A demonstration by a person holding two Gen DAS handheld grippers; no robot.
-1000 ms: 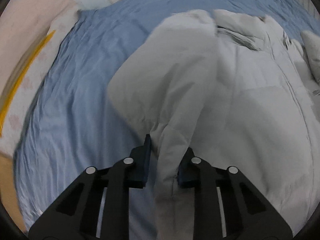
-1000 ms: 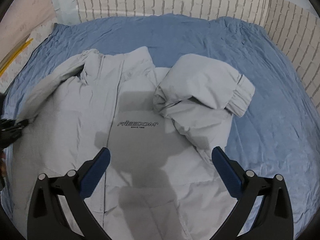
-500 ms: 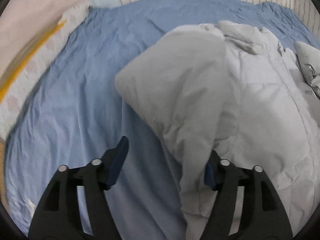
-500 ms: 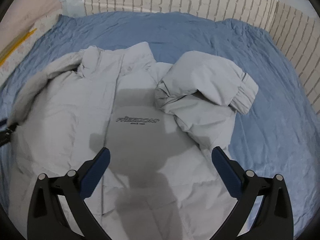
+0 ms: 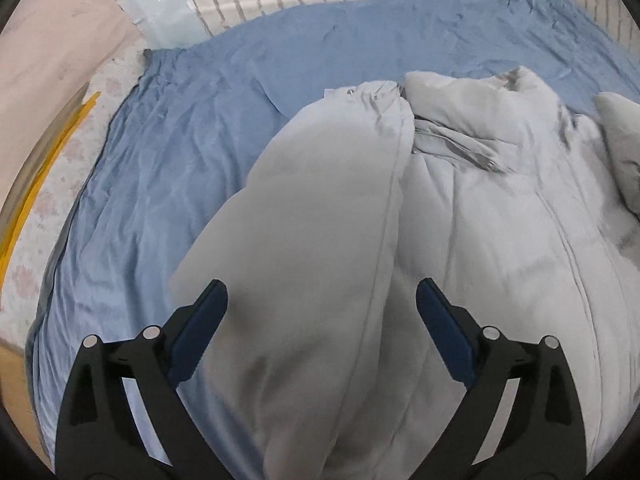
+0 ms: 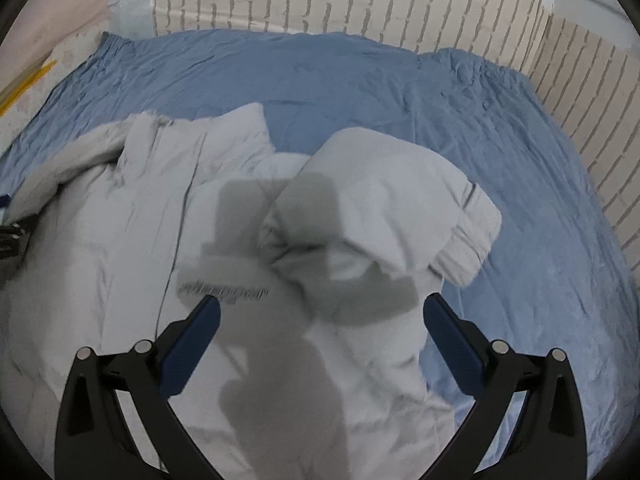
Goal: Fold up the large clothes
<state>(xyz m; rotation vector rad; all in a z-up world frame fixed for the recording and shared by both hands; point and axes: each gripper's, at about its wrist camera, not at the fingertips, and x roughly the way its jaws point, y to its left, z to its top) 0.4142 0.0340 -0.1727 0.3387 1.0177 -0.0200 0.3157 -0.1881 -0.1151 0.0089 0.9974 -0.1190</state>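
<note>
A pale grey padded jacket [image 6: 132, 248] lies front up on a blue bedsheet [image 6: 360, 76], with dark lettering on its chest. Its left sleeve [image 5: 320, 208] lies folded along the jacket's left side. My left gripper [image 5: 322, 300] hangs over that sleeve, its jaws opening wide, the pads off the fabric. The right sleeve [image 6: 384, 208] is bundled over the chest, cuff [image 6: 468, 240] pointing right. My right gripper [image 6: 322, 316] stands open above the jacket just below that bundle, holding nothing. The left gripper's black frame [image 6: 12, 236] shows at the left edge of the right wrist view.
A pale brick wall [image 6: 360, 0] borders the bed at the back and right. A patterned mattress edge with a yellow strip [image 5: 44, 168] runs along the left side, with a pinkish surface [image 5: 52, 48] beyond. Blue sheet lies around the jacket on all sides.
The left gripper let go of the left sleeve and opened wide; the sleeve dropped flat along the jacket's side. The right gripper drifted closer to the bundled right sleeve, staying open.
</note>
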